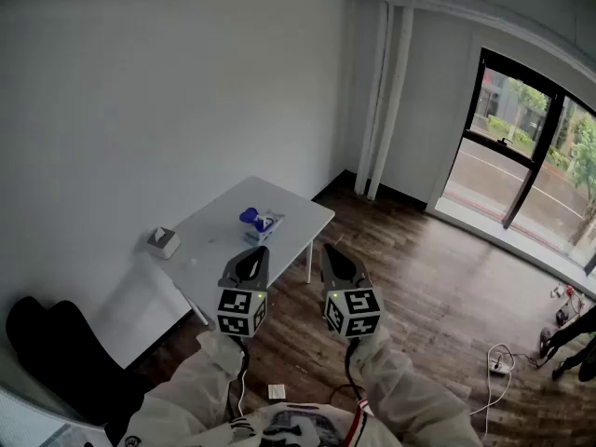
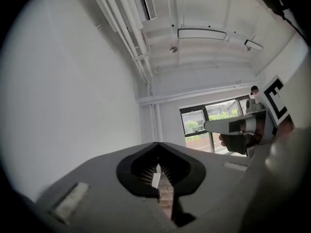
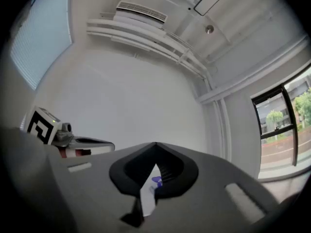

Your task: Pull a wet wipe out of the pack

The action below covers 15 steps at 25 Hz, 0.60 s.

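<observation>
Far ahead a white table (image 1: 220, 240) stands against the wall. On it lies a small white and blue wipe pack (image 1: 268, 223) with a blue piece (image 1: 249, 217) beside it. That blue piece (image 3: 156, 181) also shows through the gap in the right gripper view. My left gripper (image 1: 260, 250) and right gripper (image 1: 329, 248) are held side by side in the air, well short of the table. Both point level toward it. In each gripper view the jaws meet at the tip with nothing between them. The right gripper's body (image 2: 238, 130) shows in the left gripper view.
A grey and white box (image 1: 164, 241) sits at the table's left corner. A black chair (image 1: 56, 347) stands at lower left. White pipes (image 1: 382, 91) run up the far corner beside a large window (image 1: 531, 156). Cables (image 1: 498, 361) and a paper scrap (image 1: 277, 391) lie on the wooden floor.
</observation>
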Available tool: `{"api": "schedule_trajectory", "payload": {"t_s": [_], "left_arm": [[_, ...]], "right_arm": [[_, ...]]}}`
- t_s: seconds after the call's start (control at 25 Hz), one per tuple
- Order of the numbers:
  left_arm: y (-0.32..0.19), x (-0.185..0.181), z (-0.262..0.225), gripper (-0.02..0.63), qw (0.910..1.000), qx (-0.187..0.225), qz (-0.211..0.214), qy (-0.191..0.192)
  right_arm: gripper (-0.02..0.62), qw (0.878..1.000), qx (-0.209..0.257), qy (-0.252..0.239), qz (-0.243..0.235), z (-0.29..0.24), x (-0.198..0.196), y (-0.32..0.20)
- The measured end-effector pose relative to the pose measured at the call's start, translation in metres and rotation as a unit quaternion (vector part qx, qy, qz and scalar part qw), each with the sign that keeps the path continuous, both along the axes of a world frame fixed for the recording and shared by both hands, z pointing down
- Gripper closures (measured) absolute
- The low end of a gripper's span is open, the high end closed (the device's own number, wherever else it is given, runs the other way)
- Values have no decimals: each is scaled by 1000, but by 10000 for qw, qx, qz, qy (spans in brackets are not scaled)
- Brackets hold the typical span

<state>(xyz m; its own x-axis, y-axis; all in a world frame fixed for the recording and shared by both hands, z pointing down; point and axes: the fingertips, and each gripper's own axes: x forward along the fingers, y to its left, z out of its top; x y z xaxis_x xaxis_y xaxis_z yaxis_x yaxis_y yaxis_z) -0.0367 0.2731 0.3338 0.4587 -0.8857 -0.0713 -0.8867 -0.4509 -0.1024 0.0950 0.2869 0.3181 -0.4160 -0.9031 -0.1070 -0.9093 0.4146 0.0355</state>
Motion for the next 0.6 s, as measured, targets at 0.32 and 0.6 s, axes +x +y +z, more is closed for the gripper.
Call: {"api": "schedule_trajectory", "payload": {"t_s": [0.32, 0.6], "left_arm": [[11, 9, -2, 601, 9999, -62, 23, 148], [15, 26, 5, 601, 9999, -119, -8, 46]], "right_arm": [[592, 9993, 100, -338, 102, -20, 23, 13], [591, 9987, -215, -440, 105, 6, 37, 13]]}}
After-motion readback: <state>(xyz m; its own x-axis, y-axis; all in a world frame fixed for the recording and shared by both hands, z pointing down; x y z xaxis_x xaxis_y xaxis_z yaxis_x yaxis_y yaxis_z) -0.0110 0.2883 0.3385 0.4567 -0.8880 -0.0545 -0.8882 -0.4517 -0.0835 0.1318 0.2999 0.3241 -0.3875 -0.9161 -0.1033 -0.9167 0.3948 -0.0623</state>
